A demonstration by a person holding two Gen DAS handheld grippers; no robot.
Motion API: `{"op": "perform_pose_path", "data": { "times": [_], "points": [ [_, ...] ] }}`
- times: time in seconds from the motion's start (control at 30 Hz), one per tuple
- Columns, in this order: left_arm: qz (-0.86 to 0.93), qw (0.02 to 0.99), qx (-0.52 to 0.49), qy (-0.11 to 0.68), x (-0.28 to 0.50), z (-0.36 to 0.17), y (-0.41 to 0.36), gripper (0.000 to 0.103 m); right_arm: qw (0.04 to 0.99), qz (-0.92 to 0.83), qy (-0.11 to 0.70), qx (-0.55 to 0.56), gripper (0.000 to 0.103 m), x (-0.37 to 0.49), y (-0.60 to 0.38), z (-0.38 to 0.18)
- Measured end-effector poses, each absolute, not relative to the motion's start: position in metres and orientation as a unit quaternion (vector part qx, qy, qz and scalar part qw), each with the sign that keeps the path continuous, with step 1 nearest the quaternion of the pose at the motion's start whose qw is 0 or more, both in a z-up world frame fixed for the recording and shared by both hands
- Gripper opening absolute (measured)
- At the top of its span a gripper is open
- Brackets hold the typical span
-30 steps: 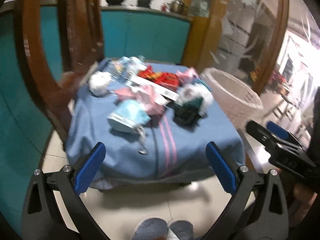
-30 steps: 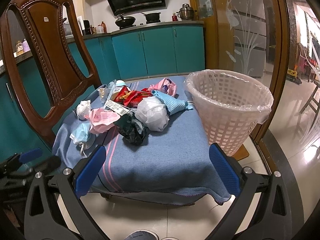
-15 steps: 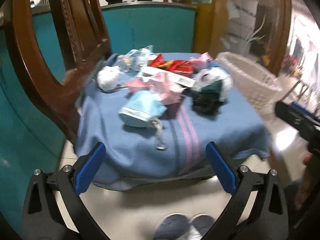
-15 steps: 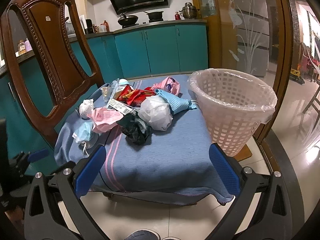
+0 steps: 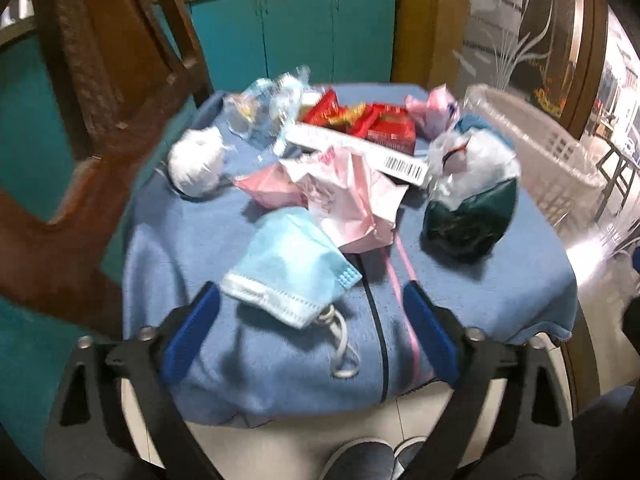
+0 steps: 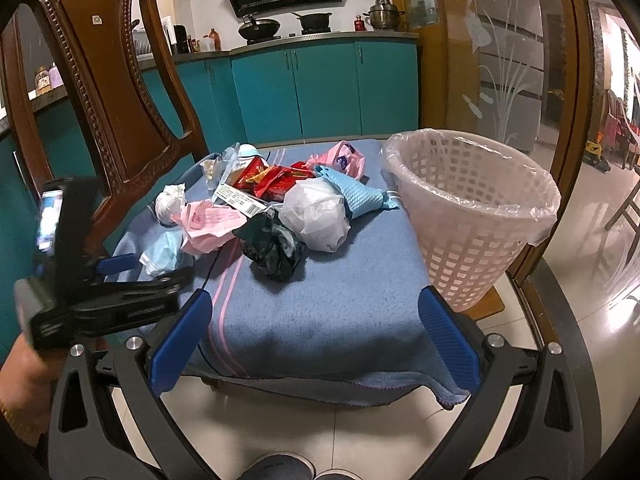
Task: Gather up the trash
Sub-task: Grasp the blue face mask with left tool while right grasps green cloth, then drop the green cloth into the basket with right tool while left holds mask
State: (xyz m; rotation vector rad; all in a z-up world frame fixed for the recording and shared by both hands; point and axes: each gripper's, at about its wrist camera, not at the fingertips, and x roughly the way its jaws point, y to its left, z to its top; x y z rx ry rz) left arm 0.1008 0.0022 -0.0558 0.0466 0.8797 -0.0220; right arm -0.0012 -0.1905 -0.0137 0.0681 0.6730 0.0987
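Blue mask (image 5: 292, 268) at 12 o'clock between left gripper (image 5: 312, 332) jaws, closing, untouched; may catch cloth (image 5: 500, 288). Right gripper (image 6: 312, 336) open, empty.

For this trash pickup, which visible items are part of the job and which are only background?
Job: blue face mask, pink paper, dark green bag, red wrappers, lined basket, left gripper closing.
Background: wooden chair, cabinets, pans.
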Motion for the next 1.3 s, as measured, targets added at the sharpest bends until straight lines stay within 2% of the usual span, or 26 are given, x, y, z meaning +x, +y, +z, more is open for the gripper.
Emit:
{"op": "perform_pose_path", "data": {
  "times": [0.03,0.07,0.1,0.2,0.4,0.5,0.63,0.73,0.77,0.83,0.87,0.9,1.0,1.17,1.3],
  "points": [
    [-0.004,0.9,0.028,0.434,0.107,-0.061,0.003,0.068,0.942,0.049,0.331,0.033,0.1,-0.001,-0.19,-0.014],
    [-0.004,0.896,0.029,0.444,0.109,-0.065,0.004,0.031,0.942,0.049,0.331,0.032,0.1,-0.001,-0.189,-0.014],
    [-0.012,0.888,0.018,0.459,0.111,-0.069,0.007,0.011,0.942,0.049,0.331,0.03,0.1,0.0,-0.188,-0.015],
    [-0.031,0.893,-0.013,0.449,0.099,-0.056,0.016,0.011,0.941,0.051,0.334,0.029,0.1,0.002,-0.187,-0.015],
    [-0.057,0.943,-0.049,0.325,0.036,0.008,0.035,0.011,0.937,0.064,0.343,0.027,0.1,0.019,-0.181,-0.018],
    [-0.041,0.958,-0.076,0.273,0.023,0.023,0.043,0.011,0.934,0.078,0.347,0.003,0.1,0.034,-0.168,-0.02],
    [-0.027,0.962,-0.076,0.262,0.025,0.026,0.041,0.011,0.935,0.087,0.342,-0.019,0.1,0.058,-0.155,-0.024],
    [-0.044,0.95,-0.095,0.295,0.032,0.021,0.04,0.011,0.936,0.088,0.338,-0.055,0.091,0.079,-0.142,-0.03],
    [-0.043,0.947,-0.093,0.304,0.034,0.02,0.039,0.011,0.932,0.096,0.346,-0.06,0.083,0.089,-0.138,-0.035],
    [-0.04,0.946,-0.081,0.31,0.035,0.019,0.033,0.011,0.921,0.113,0.369,-0.058,0.061,0.104,-0.133,-0.044],
    [-0.038,0.947,-0.077,0.311,0.036,0.018,0.032,0.011,0.916,0.12,0.378,-0.056,0.036,0.108,-0.131,-0.048],
    [-0.037,0.946,-0.075,0.312,0.032,0.017,0.033,0.011,0.913,0.124,0.384,-0.057,0.027,0.11,-0.13,-0.05],
    [-0.037,0.946,-0.073,0.314,0.029,0.016,0.035,0.011,0.919,0.145,0.367,-0.026,0.023,0.095,-0.136,-0.032],
    [-0.042,0.943,-0.078,0.322,0.03,0.014,0.038,0.011,0.93,0.168,0.325,0.0,0.022,0.043,-0.153,-0.002],
    [-0.041,0.94,-0.064,0.333,0.035,0.01,0.029,0.012,0.935,0.16,0.317,0.005,0.022,0.024,-0.167,0.001]
  ]
}}
